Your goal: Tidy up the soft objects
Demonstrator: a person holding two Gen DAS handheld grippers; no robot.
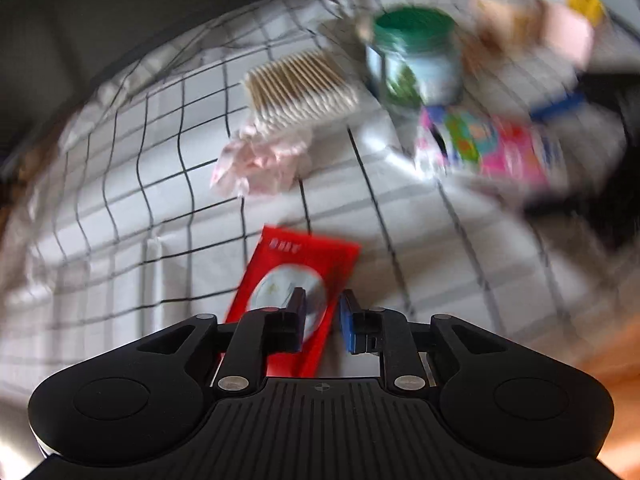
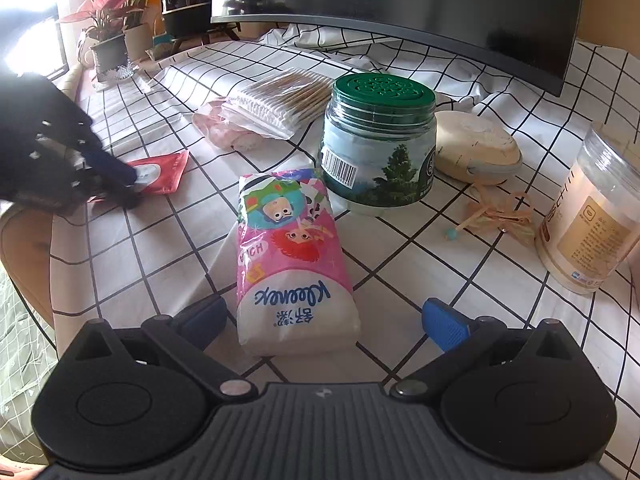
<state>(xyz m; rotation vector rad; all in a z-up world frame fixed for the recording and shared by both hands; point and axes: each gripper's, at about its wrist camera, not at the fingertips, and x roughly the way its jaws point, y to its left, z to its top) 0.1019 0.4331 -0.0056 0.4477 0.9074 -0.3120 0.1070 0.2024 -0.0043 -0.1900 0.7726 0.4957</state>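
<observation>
A flat red packet (image 1: 280, 276) lies on the checked tablecloth (image 1: 160, 184). My left gripper (image 1: 322, 308) hovers over its near end with the jaws a little apart; the pads do not press on it. The right wrist view shows that gripper (image 2: 128, 184) blurred over the red packet (image 2: 164, 168). A pink Kleenex tissue pack (image 2: 288, 256) lies lengthwise between the wide-open fingers of my right gripper (image 2: 324, 316), untouched on its right side. Behind it lie a bag of cotton swabs (image 2: 276, 104) and a crumpled pink soft item (image 2: 224, 134).
A green-lidded jar (image 2: 380, 140) stands just behind the tissue pack, with a beige pouch (image 2: 476, 148) to its right. A clear canister (image 2: 588, 216) and loose tan strips (image 2: 500, 212) sit at the right. A monitor (image 2: 400, 0) spans the back; potted plants (image 2: 112, 32) stand far left.
</observation>
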